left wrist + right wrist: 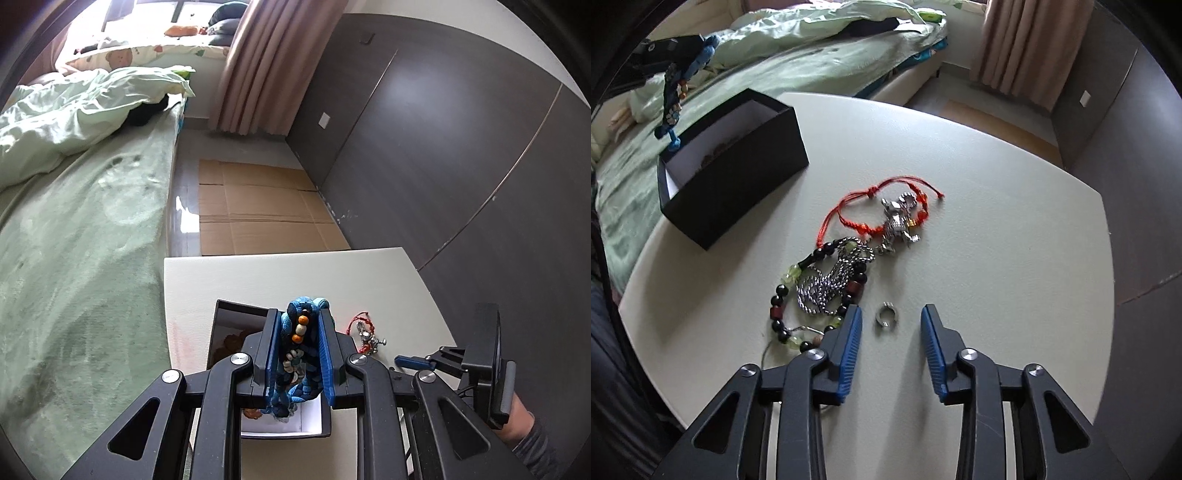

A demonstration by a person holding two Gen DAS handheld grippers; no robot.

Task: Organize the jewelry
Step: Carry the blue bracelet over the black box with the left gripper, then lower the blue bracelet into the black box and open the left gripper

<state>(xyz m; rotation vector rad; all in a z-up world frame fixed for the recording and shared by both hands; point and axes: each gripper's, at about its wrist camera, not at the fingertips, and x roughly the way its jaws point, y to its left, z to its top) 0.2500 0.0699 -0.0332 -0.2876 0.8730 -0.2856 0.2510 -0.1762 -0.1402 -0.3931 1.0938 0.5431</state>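
On the white bedside table (997,221), the left gripper (298,332) clamps a soft, limp braided blue bracelet (301,325) mid-length above the black box (738,177); the right gripper (891,325) is spread wide.

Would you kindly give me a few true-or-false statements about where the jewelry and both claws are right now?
1. The left claw is shut on the blue bracelet. True.
2. The right claw grips the ring. False: it is open, and the ring lies on the table between its fingers.
3. The red bracelet is in the box. False: it lies on the table.
4. The bead bracelet lies on the table. True.
5. The box is closed. False: it is open, without a lid.
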